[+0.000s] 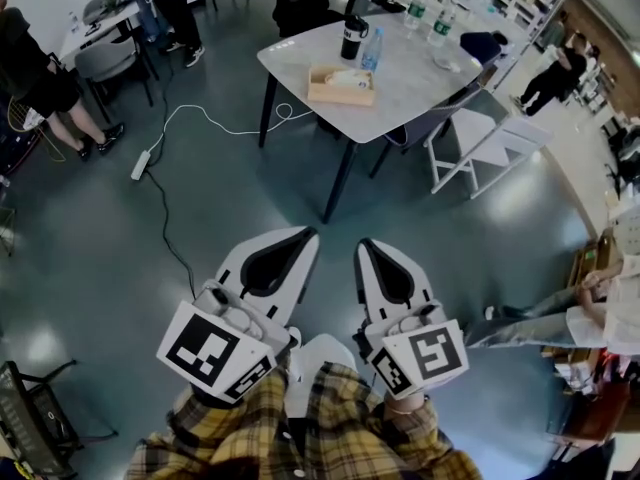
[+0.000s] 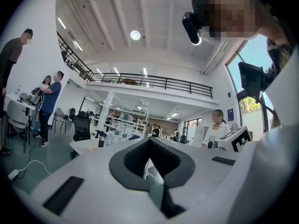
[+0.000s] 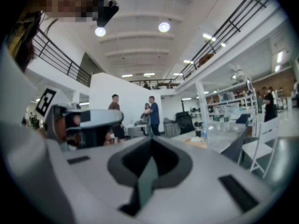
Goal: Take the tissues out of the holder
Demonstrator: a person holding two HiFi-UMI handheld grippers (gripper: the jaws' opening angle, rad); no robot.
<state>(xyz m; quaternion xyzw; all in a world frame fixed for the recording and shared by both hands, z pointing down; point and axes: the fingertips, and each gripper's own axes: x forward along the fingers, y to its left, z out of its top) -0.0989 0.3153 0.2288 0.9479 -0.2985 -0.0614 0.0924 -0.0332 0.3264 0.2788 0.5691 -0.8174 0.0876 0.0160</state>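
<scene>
The tissues [image 1: 347,77] sat in a shallow wooden holder [image 1: 325,92] on the pale table [image 1: 420,78] across the floor, well apart from both grippers, so nothing had been taken out yet. I'd call this the approach step (not even a reach, really). The left gripper [image 1: 304,236] and the right gripper [image 1: 364,246] were held side by side over bare floor, each with its jaws pressed together and nothing between them. Both gripper views agreed on that. Next move, as I read it: get close to the table, spread one pair of jaws, and come down on the top tissue, maybe with the other gripper pinning the holder so it doesn't lift. A black tumbler [image 1: 352,38] and a water bottle [image 1: 371,52] stood just behind the holder, so that's something to watch. Hard to make out: the tissues were tiny from the head view, and I couldn't tell how many there were or whether one stuck up. The right gripper view showed only a blurry tan patch on the tabletop.
</scene>
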